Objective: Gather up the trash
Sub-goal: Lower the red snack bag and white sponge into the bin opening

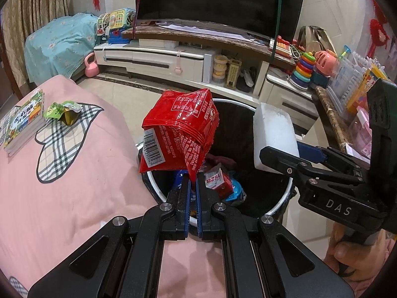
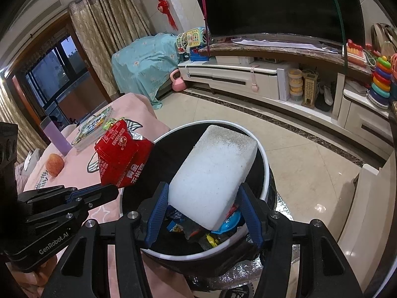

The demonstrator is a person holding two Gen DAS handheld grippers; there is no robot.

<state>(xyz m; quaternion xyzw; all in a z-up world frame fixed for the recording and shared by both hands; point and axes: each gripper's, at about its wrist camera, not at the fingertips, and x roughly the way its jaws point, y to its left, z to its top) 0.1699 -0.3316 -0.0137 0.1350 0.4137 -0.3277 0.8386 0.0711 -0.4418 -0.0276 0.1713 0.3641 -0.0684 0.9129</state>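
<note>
Left tongs [image 1: 193,186] pinch red wrapper [image 1: 181,131]; right tongs [image 2: 203,211] clasp foam block [image 2: 213,171], seemingly above bin [image 2: 263,159].

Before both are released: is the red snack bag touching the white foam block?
Apart. The left wrist view shows the bin's dark interior between red snack bag and white foam block.

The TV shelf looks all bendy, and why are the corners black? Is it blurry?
Left wrist view: the fisheye lens bows the TV shelf and blacks the corners; the red snack bag in the left tool looks sharp. Right wrist view: same bending, glare on the floor tiles, white foam block in the right tool is sharp.
</note>
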